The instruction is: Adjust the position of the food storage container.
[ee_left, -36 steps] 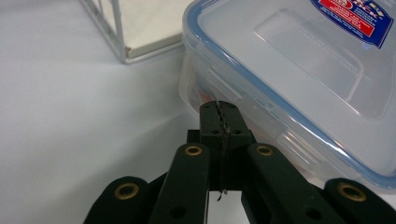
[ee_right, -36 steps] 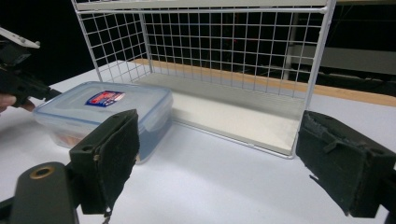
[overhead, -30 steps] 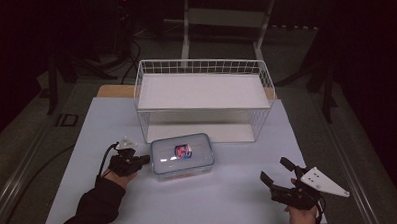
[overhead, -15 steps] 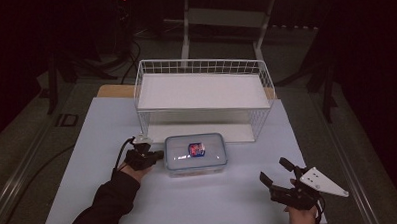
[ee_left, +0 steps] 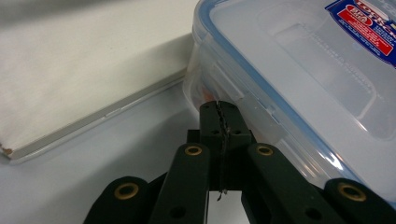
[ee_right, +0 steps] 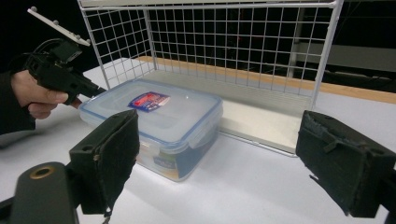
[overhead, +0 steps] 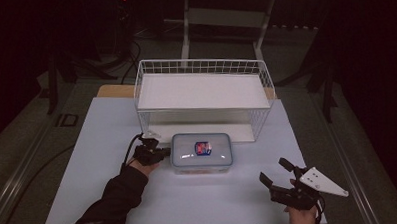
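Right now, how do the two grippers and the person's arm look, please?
Both grippers are black. The left gripper has brass-coloured rivets on its linkage arms, and a black cable loops from it. The right gripper has thick, black, block-shaped pads, and a grey three-cornered plate with small holes sits on top. The left arm wears a dark sleeve.

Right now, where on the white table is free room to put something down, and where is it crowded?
Free: the white table left of the left tongs, and the strip between the container and the open right tongs. Crowded: the gap between the container and the wire basket, and its left side, where the shut left tongs meet it.
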